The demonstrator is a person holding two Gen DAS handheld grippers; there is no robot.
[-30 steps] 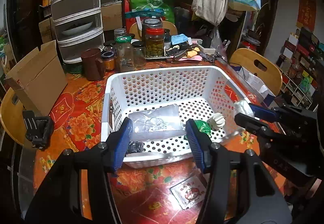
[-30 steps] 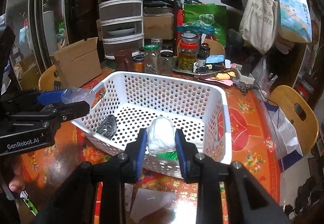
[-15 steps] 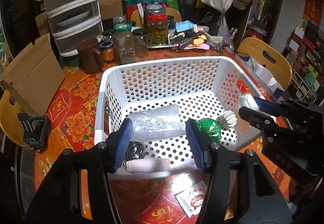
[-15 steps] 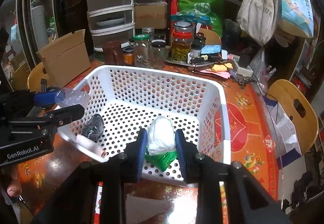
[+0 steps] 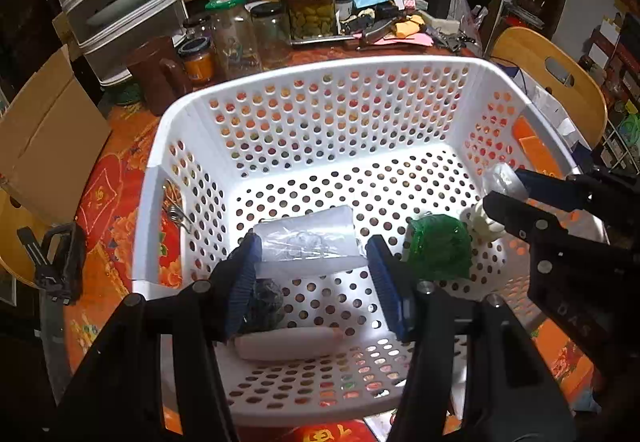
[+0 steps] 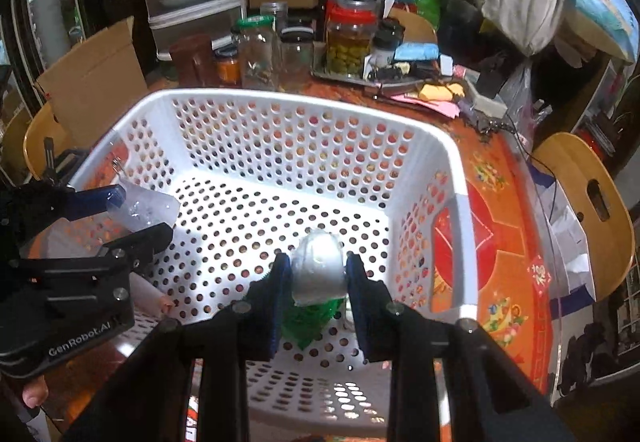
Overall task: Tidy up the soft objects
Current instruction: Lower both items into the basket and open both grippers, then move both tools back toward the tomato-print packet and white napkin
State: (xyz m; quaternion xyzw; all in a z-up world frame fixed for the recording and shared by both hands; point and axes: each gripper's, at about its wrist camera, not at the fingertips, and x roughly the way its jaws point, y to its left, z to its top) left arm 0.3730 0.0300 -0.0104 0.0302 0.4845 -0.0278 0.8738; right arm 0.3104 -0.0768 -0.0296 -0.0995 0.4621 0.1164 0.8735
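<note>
Both grippers hold clear bags over the white basket point(image 5: 168, 146); one reads "GenRobot.AI".

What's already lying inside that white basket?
On the white basket's floor lie a green bundle, a dark crumpled item, a pale pinkish roll and a small white ribbed object. The hand-held grippers and their bags hide parts of the floor.

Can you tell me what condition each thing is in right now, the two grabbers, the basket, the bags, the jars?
left gripper: shut on the clear plastic bag, over the basket.
right gripper: shut on the white wrapped bundle.
white basket: upright on the table, partly filled.
green bag: lying on the basket floor.
pink roll: lying flat in the basket.
olive jar: upright, lid on.
</note>
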